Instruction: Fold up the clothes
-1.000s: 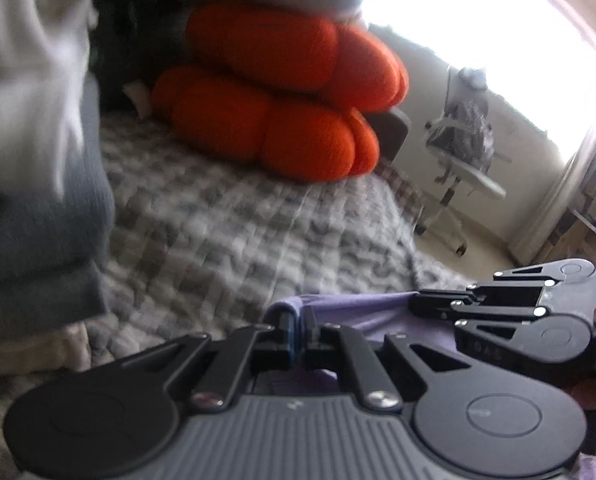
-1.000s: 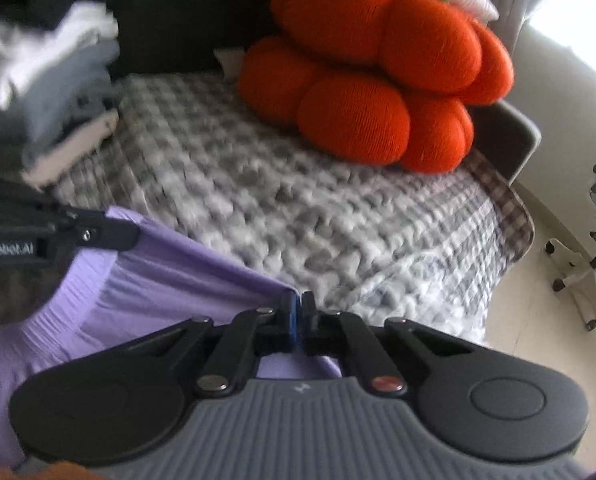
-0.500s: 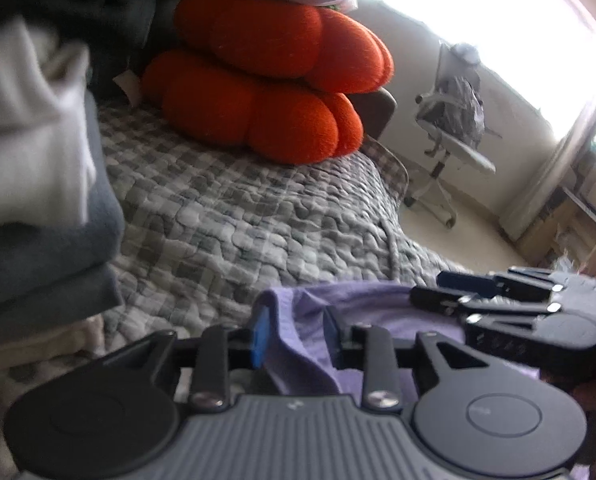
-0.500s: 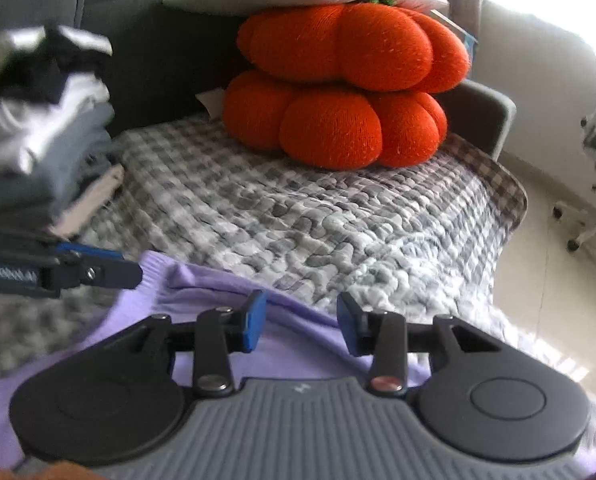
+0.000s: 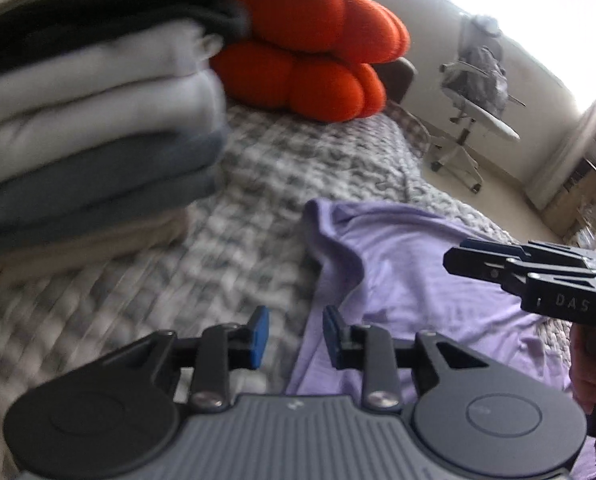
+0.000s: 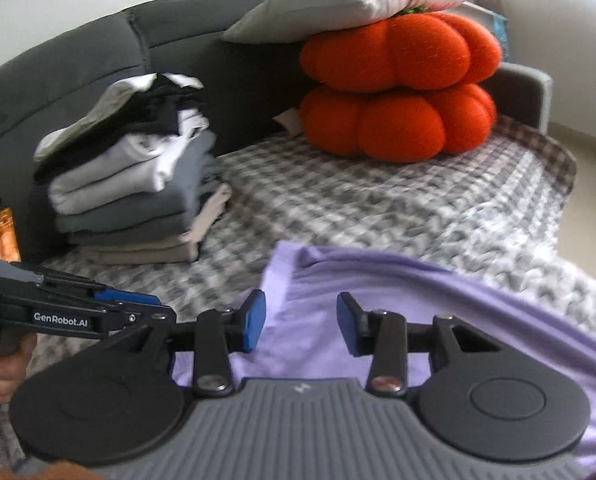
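A lilac garment (image 5: pixel 410 272) (image 6: pixel 378 304) lies spread on the grey checked quilt (image 5: pixel 289 176) (image 6: pixel 398 208) of a sofa bed. My left gripper (image 5: pixel 293 334) hangs open above the garment's left edge, its blue pads holding nothing. My right gripper (image 6: pixel 301 322) is open too, over the garment's near corner with no cloth between its pads. Each gripper shows in the other's view: the right gripper (image 5: pixel 470 258) from the side at the right, the left gripper (image 6: pixel 153 308) at the left, with a hand (image 6: pixel 5 364) on its grip.
A stack of folded clothes (image 6: pixel 137 184) (image 5: pixel 93 120) in white, grey, black and beige stands at the back left of the quilt. Two orange pumpkin cushions (image 6: pixel 398 88) (image 5: pixel 310 64) under a grey pillow (image 6: pixel 346 4) sit at the back. An office chair (image 5: pixel 474 92) stands on the floor beyond.
Both grippers were shut on the lilac garment's edge a second ago; both have opened, let it go and drawn back and up. The garment now lies flat on the quilt.
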The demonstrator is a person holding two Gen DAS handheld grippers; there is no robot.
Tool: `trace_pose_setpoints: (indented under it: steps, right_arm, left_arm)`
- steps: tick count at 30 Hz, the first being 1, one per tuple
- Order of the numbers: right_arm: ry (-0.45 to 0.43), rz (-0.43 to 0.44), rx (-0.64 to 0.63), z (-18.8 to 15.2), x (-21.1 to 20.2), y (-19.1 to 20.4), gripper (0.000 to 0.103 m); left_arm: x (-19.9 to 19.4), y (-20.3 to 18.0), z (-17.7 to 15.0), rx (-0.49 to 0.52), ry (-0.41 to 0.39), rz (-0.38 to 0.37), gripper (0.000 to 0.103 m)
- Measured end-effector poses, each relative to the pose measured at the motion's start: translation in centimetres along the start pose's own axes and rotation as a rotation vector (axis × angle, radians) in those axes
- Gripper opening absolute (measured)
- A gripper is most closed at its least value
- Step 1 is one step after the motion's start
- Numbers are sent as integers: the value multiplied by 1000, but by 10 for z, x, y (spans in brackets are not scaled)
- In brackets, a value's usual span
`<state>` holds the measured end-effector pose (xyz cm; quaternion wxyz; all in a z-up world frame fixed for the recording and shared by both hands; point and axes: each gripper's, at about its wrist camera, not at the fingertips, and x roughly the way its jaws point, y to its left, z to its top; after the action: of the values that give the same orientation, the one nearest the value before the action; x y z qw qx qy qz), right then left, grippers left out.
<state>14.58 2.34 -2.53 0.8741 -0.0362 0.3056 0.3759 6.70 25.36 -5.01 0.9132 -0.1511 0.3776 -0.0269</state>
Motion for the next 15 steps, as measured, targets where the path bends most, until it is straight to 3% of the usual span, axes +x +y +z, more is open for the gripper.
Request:
trace_pose_setpoints:
  steps: [7, 10, 15]
  right_arm:
    - [23, 41, -40, -13, 11, 19, 43]
    - [31, 45, -33, -13, 18, 18, 42]
    - [43, 59, -21, -15, 28, 20, 42]
  left_arm:
    - [-5, 29, -30, -161, 81, -43, 29]
    - [-8, 34, -32, -201, 88, -98, 29]
    - [-10, 32, -35, -201, 83, -149, 29]
